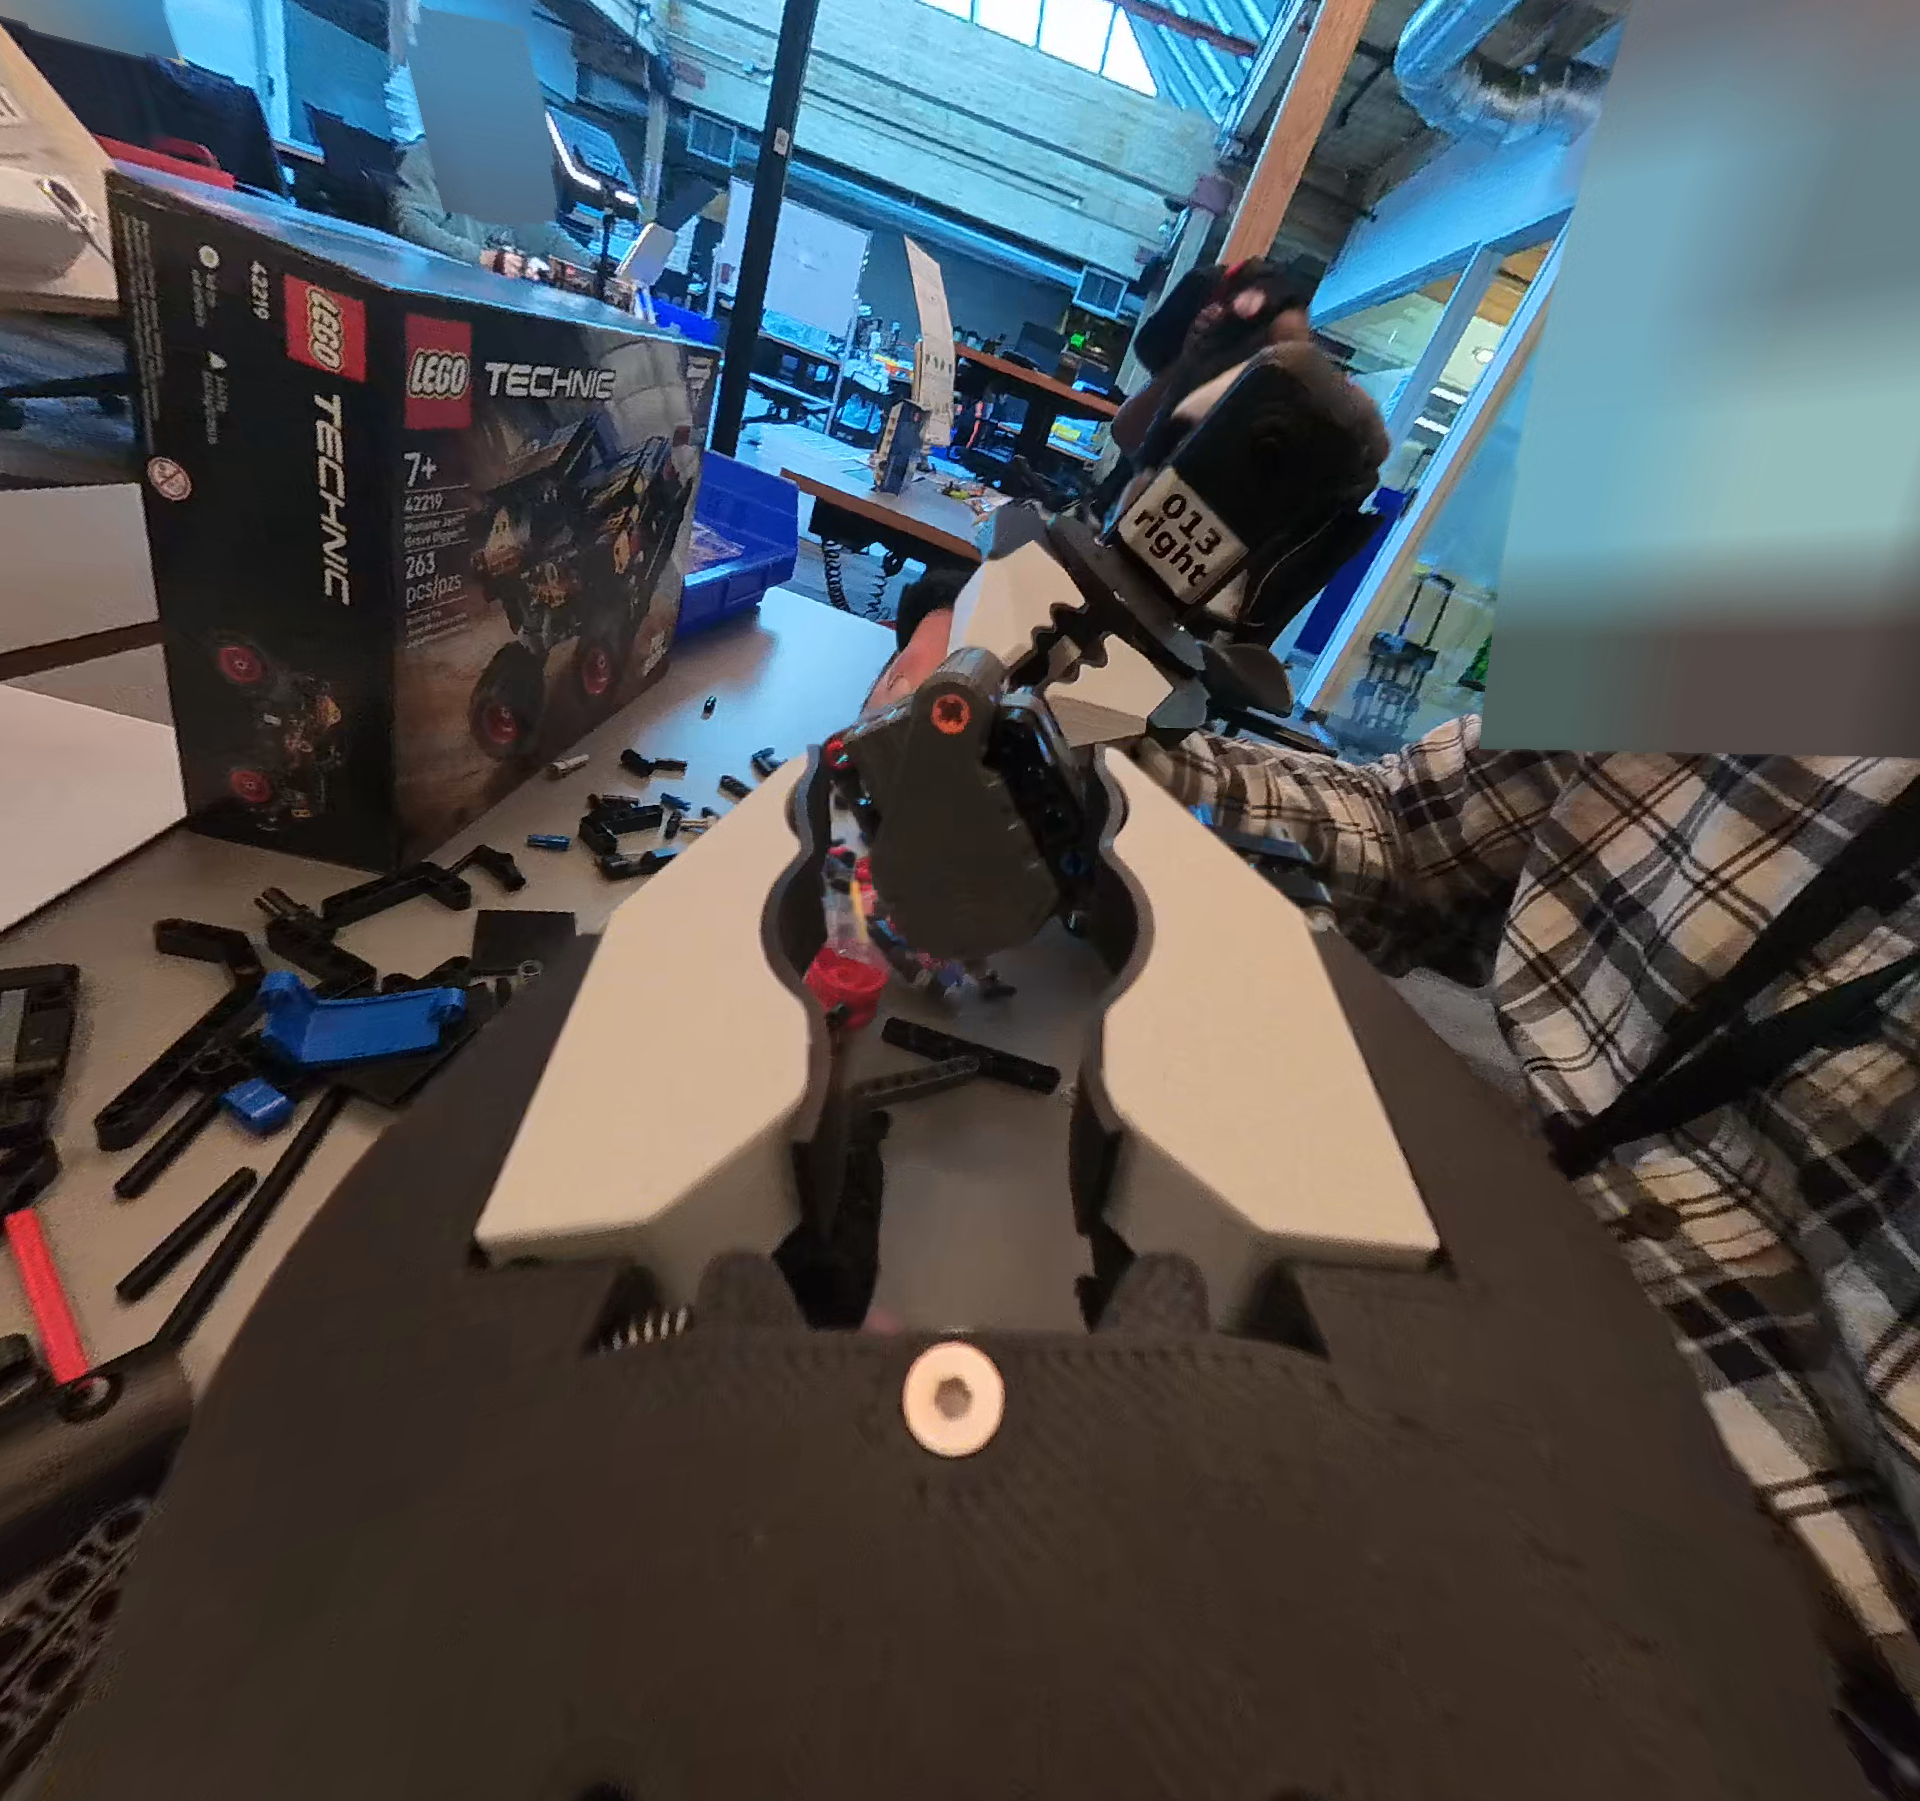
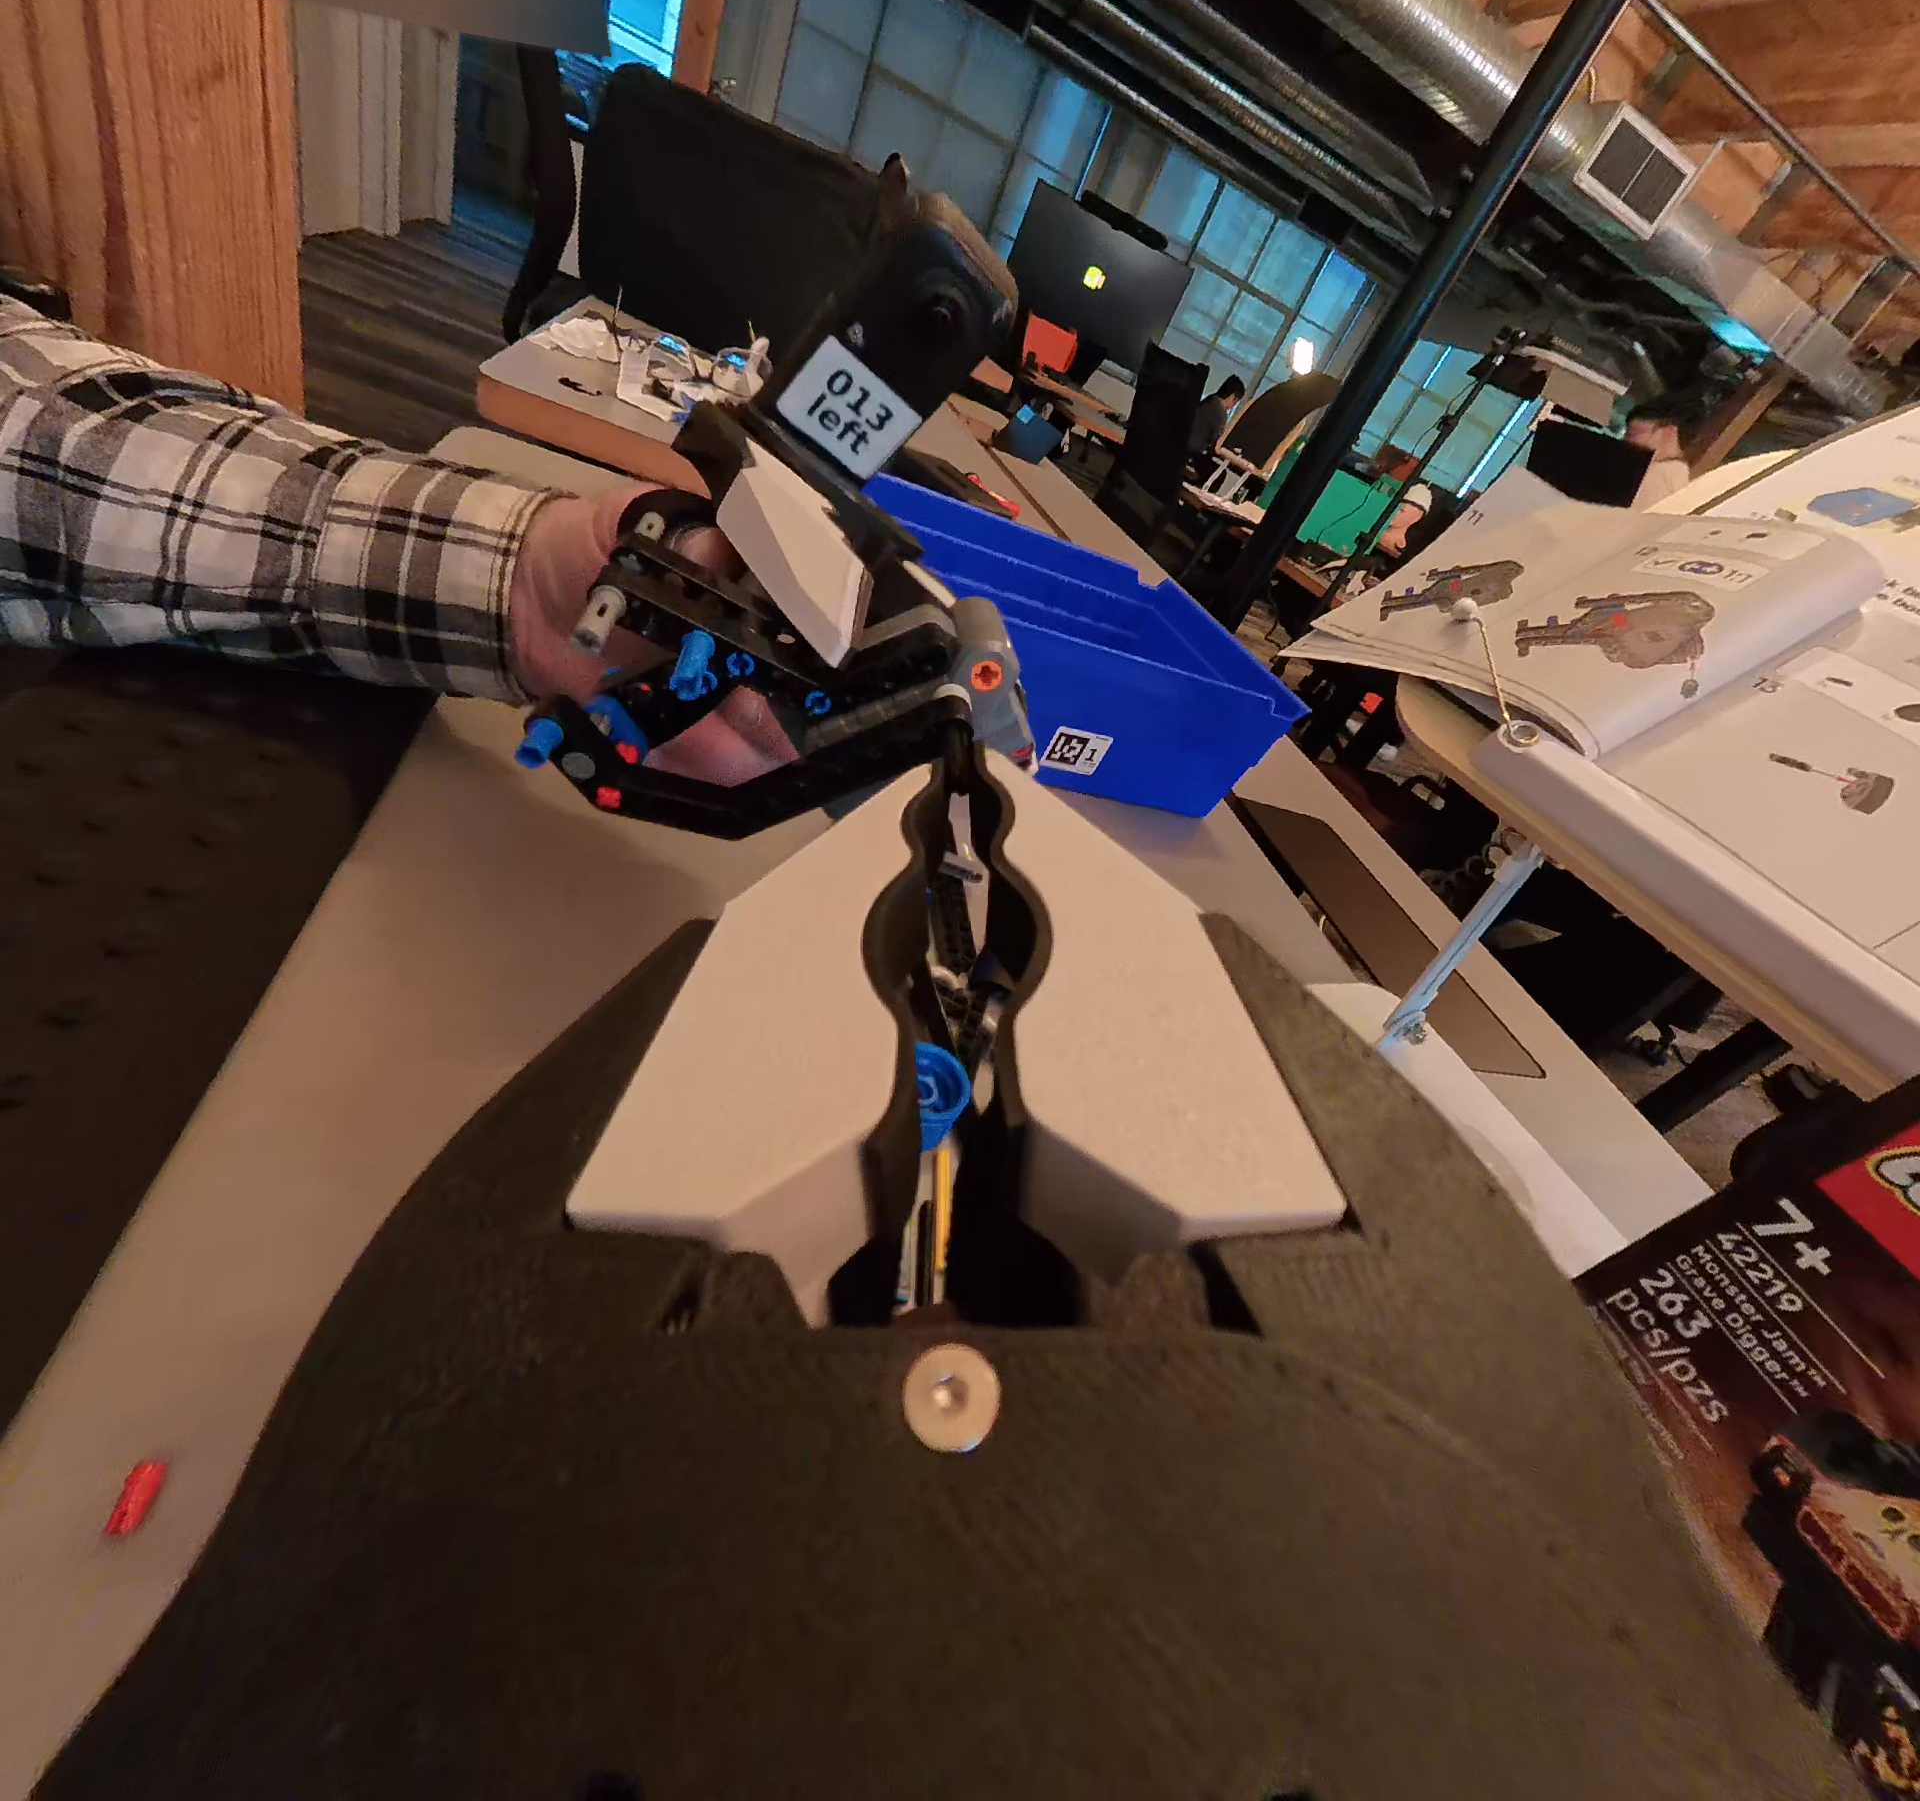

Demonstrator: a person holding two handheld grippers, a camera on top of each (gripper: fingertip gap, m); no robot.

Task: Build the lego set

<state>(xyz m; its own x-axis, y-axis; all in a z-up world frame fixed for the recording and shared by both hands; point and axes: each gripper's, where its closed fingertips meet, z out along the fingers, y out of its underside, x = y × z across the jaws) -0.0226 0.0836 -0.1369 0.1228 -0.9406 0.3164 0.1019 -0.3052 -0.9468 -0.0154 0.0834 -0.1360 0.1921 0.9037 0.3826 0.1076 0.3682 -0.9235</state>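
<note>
Held mid-frame above the table [image 2: 436, 920]: a half-built lego assembly [image 2: 748, 712], long axis running lower left to upper right in the right wrist view. Left gripper [image 2: 842, 598] clamped on its black beams; right gripper [image 2: 961, 795] closed on its grey end. One blue bin [image 2: 1101, 650] behind, contents hidden. One lego box [image 1: 416, 525] upper left, loose black pieces [image 1: 623, 816] scattered before it.

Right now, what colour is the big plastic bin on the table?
Bright blue bin, clearest in the right wrist view.
</note>
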